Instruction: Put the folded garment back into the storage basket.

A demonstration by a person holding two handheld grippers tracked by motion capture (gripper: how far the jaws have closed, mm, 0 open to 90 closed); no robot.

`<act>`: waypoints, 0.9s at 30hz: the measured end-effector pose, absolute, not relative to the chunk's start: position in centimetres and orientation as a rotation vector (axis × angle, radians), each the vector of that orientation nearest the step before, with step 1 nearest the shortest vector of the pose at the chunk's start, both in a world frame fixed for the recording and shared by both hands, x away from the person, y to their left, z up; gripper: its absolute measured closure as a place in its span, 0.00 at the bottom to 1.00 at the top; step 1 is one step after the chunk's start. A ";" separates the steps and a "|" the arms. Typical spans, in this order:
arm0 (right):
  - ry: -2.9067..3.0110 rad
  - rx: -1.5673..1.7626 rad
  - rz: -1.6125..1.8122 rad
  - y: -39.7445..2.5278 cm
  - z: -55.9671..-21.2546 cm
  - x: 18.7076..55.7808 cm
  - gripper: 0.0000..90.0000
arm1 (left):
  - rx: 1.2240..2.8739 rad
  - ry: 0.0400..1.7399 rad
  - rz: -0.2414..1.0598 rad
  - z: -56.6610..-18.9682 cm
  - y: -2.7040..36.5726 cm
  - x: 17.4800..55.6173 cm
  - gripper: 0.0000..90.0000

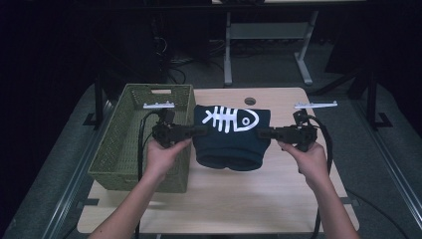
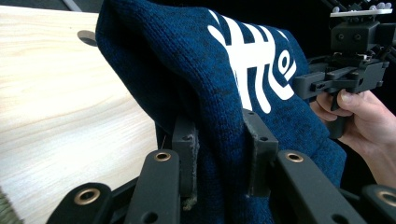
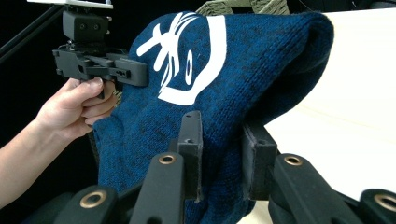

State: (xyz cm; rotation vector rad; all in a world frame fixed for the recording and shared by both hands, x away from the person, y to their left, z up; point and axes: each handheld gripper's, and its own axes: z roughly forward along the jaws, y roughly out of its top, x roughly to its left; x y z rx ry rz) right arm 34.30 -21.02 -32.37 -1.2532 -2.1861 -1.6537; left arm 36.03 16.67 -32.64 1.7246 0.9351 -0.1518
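A dark blue knitted sweater (image 1: 230, 140) with a white fish-skeleton print hangs in the air over the middle of the wooden table (image 1: 239, 199). My left gripper (image 1: 203, 131) is shut on its left edge and my right gripper (image 1: 261, 133) on its right edge. In the left gripper view the blue knit (image 2: 219, 116) is bunched between the two black jaws, with the other gripper (image 2: 345, 77) and a hand beyond it. The right gripper view has the sweater (image 3: 224, 93) pinched the same way, and the left gripper (image 3: 100, 63) held by a hand at the far side.
A green woven basket (image 1: 124, 149) stands on the left part of the table, right beside the left hand. A round cable hole (image 1: 250, 101) sits near the table's far edge. Dark floor and desk legs (image 1: 228, 50) lie beyond the table.
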 end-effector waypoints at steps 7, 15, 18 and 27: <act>-2.185 -1.238 -1.649 -20.0 -32.1 34.7 0.81 | 1.722 0.940 -0.147 -32.4 17.8 36.1 0.79; -2.184 -1.222 -1.647 -18.7 -31.9 35.2 0.81 | 1.714 0.951 -0.148 -32.2 19.2 36.2 0.79; -2.190 -1.217 -1.642 -18.3 -31.8 35.5 0.81 | 1.714 0.951 -0.140 -32.1 19.7 36.2 0.79; -2.198 -1.192 -1.639 -16.7 -31.3 36.1 0.81 | 1.706 0.970 -0.135 -31.7 21.2 36.2 0.79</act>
